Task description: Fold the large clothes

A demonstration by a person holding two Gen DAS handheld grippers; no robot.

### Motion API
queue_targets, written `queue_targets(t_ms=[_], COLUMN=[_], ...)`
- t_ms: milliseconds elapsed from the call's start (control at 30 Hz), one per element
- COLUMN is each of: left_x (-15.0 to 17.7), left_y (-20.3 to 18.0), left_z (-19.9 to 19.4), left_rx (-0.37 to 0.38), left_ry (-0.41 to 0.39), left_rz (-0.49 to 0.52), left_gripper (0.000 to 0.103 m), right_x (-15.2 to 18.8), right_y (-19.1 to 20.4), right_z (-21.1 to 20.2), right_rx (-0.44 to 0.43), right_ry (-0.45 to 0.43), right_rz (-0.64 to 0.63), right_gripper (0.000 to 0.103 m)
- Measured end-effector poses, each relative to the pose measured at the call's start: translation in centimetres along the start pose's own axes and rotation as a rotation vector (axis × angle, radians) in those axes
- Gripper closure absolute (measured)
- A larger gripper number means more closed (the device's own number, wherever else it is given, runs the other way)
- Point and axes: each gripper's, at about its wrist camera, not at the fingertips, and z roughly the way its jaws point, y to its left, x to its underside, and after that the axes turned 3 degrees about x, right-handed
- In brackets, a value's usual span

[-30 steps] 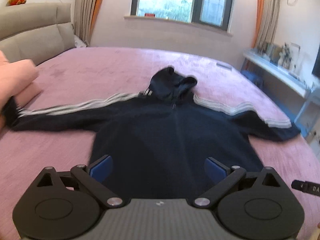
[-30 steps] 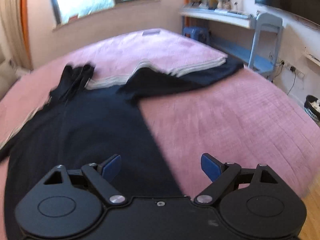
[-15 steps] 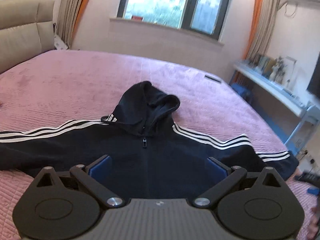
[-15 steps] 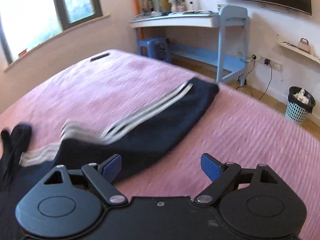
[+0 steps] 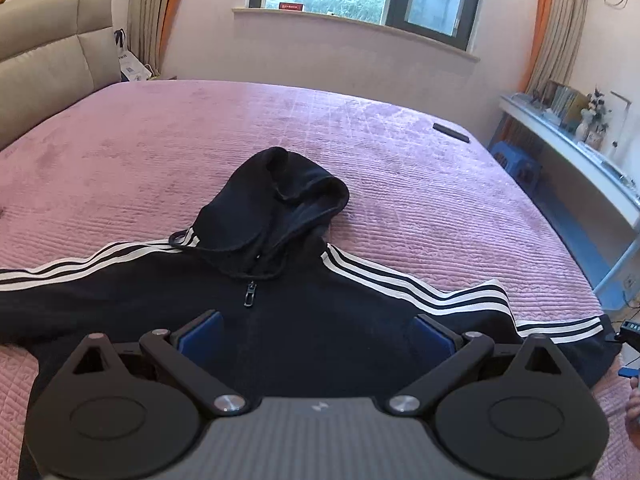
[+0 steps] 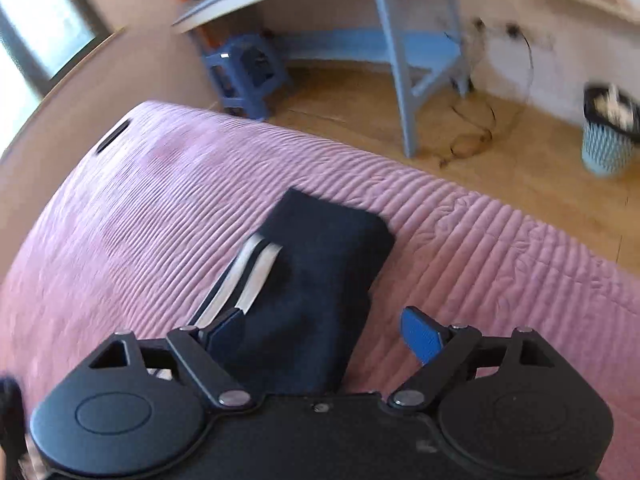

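A dark navy zip hoodie with white stripes on its sleeves lies front up and spread out on the pink bed. Its hood points toward the window. My left gripper is open and empty, above the chest just below the zipper pull. In the right wrist view the hoodie's right sleeve lies flat with its cuff near the bed's edge. My right gripper is open, low over that sleeve, with the cloth between its fingers and not pinched.
A dark remote lies at the bed's far right. A grey headboard stands at the left. Beyond the bed's right edge are wooden floor, a blue stool, a blue-legged desk and a waste basket.
Both grippers moved forward over the hoodie. The left came closer to the chest and hood. The right swung right and dropped down onto the right sleeve's cuff end.
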Motion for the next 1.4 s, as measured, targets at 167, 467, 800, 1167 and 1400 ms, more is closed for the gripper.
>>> queue_targets(t_ms=[167,467,800,1167,1400], left_x=[-0.9,-1.3,-0.7,-1.0,-1.3], left_y=[-1.7,-1.9,2.3,12.8,20.7], left_z=[1.2,2.1,1.5,-2.4,-3.7], left_rx=[-0.028,-0.026,-0.047,-0.105,-0.185], left_ry=[0.012,0.04,0.057,0.075,0.072], left_rz=[0.01,-0.022,-0.083,-0.187,-0.229], left_gripper=[0.002,0.002,0.002,0.003,0.003], right_x=[-1.3,-1.9,2.2,18.8,35.2], right_y=[-0.4,-0.3,2.7,24.3,37.6], right_z=[2.5,0.3,-6.0,-20.9,-23.9], right_rx=[-0.027,-0.119,0.149,-0.302,-0.61], right_ry=[-0.021,-0.052,-0.25,-0.312,-0.13], right_rz=[0.045,0.052,-0.097,-0.466,-0.686], right_gripper=[0.019,0.083,0.083,0.083,0.081])
